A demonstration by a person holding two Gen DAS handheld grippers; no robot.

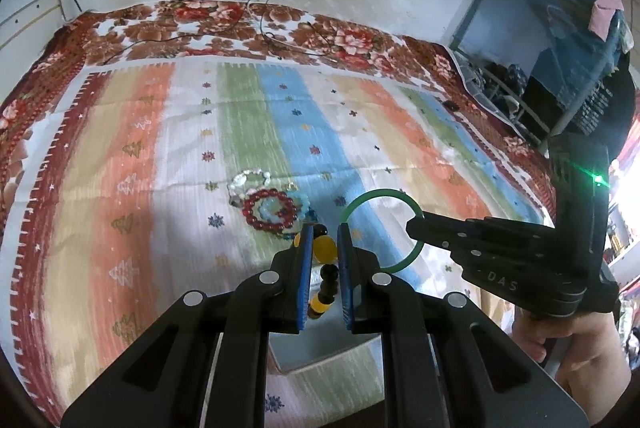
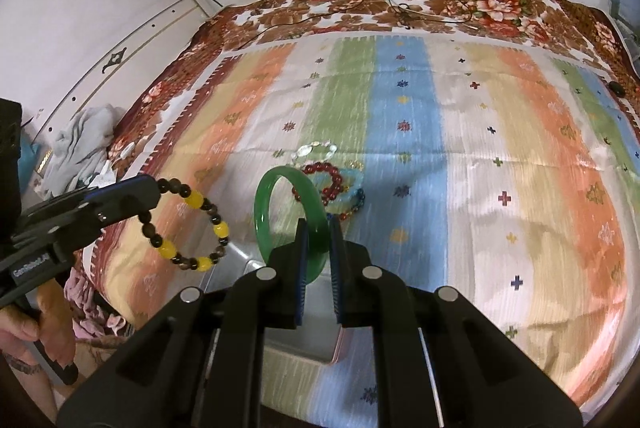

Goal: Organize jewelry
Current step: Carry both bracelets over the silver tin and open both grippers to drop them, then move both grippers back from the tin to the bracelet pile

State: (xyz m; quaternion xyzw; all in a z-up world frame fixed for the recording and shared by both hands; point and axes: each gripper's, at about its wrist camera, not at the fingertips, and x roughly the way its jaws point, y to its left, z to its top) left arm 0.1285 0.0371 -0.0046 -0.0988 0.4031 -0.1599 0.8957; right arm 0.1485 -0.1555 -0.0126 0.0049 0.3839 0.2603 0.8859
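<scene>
My left gripper (image 1: 325,234) is shut on a yellow-and-dark beaded bracelet (image 1: 324,248) and holds it above the bed; the bracelet (image 2: 188,224) hangs from it in the right wrist view. My right gripper (image 2: 318,228) is shut on a green bangle (image 2: 280,212), held upright in the air; the bangle (image 1: 380,196) shows in the left wrist view too. A red bead bracelet (image 1: 270,214), a pale blue one (image 1: 304,202) and a clear bead one (image 1: 246,180) lie together on the striped blanket (image 1: 160,168). A grey box (image 2: 304,332) sits open below both grippers.
Flowered bedspread (image 1: 240,20) at the far edge, with black cables (image 1: 276,40) on it. Wall behind. A blue rack with clothes (image 1: 560,28) stands at the right. Crumpled cloth (image 2: 84,144) lies left of the bed. A small black object (image 2: 618,88) lies far right.
</scene>
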